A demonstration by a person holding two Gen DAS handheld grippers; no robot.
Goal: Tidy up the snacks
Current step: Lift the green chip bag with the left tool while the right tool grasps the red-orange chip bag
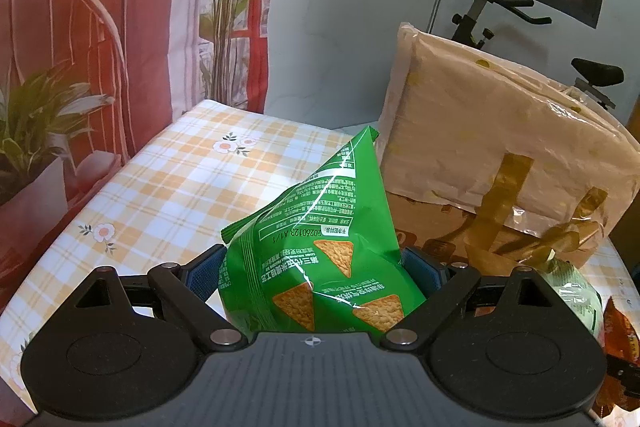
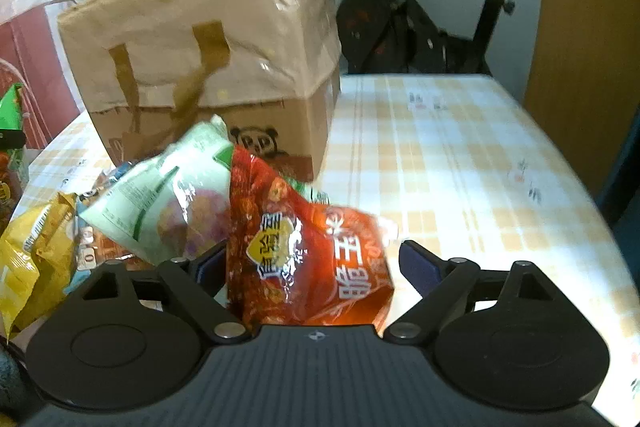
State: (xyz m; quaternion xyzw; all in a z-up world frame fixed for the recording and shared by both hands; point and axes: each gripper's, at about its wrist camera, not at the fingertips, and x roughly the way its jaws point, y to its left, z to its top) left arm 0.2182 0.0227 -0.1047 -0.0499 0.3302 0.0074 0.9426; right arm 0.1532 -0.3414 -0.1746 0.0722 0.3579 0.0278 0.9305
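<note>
My left gripper (image 1: 314,273) is shut on a green bag of triangular corn chips (image 1: 320,227), which stands tilted between the blue pads above the checked tablecloth (image 1: 172,195). In the right wrist view a red snack bag (image 2: 308,259) lies between the jaws of my right gripper (image 2: 316,265). The left pad (image 2: 210,267) touches the red bag, while the right pad (image 2: 420,265) stands a little off it, so this gripper is open. A pale green bag (image 2: 168,203) and a yellow bag (image 2: 32,267) lie in a heap just left of the red one.
A cardboard box with a panda print, capped by a beige plastic-wrapped tote (image 2: 208,59), stands mid-table behind the snacks; it also shows as the box (image 1: 500,155) right of the green bag. An exercise bike (image 2: 420,27) stands beyond the table. Bare tablecloth (image 2: 460,155) lies to the right.
</note>
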